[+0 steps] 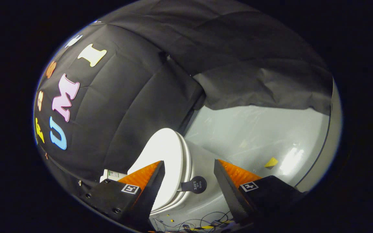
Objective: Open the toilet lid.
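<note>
Hand-held gripper: spread wide, pinching nothing, fingers apart on either side of the lid's edge.
Toilet lid: white, down on the seat, seen tilted, just ahead of and between the fingers, nearer the left one.
Lift tab: dark round handle on a short strap, stuck at the lid's rim, between the fingers, untouched.
Floor: grey, glossy, beyond the right finger.
Yellow scrap: on the floor, right of the toilet.
Cables: tangled below the bowl.
</note>
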Available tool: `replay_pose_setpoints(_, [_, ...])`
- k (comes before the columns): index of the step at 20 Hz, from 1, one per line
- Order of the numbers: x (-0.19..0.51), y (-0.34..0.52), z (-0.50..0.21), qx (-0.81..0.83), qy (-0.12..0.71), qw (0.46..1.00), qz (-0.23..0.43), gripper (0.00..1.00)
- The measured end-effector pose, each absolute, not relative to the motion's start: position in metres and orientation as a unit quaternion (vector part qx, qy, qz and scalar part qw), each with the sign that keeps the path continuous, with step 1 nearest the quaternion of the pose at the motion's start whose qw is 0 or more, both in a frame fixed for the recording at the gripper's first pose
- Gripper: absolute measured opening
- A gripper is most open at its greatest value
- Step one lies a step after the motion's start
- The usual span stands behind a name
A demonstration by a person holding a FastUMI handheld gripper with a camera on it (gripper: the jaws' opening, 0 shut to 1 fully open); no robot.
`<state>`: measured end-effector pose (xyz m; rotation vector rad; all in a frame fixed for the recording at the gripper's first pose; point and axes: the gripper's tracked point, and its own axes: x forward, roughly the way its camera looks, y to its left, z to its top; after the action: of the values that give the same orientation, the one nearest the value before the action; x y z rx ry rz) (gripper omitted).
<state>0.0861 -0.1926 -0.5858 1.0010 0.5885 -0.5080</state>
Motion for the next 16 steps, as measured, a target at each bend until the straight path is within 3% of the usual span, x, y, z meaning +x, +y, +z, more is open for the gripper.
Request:
replay_pose_setpoints(5, [0.085,-0.183,-0.619,0.522,0.282,0.772,-0.228,0.90])
replay_pose_setpoints(6, [0.085,-0.178,-0.624,0.528,0.286,0.767,-0.227,0.84])
replay_pose_setpoints(9, [0.093,-0.168,-0.628,0.561,0.275,0.753,-0.207,0.84])
replay_pose_setpoints(14, [0.096,-0.157,-0.640,0.616,0.265,0.715,-0.195,0.50])
replay_pose_setpoints(15, [0.093,-0.158,-0.643,0.614,0.273,0.712,-0.203,0.50])
replay_pose_setpoints(16, [0.092,-0.157,-0.644,0.616,0.268,0.713,-0.200,0.25])
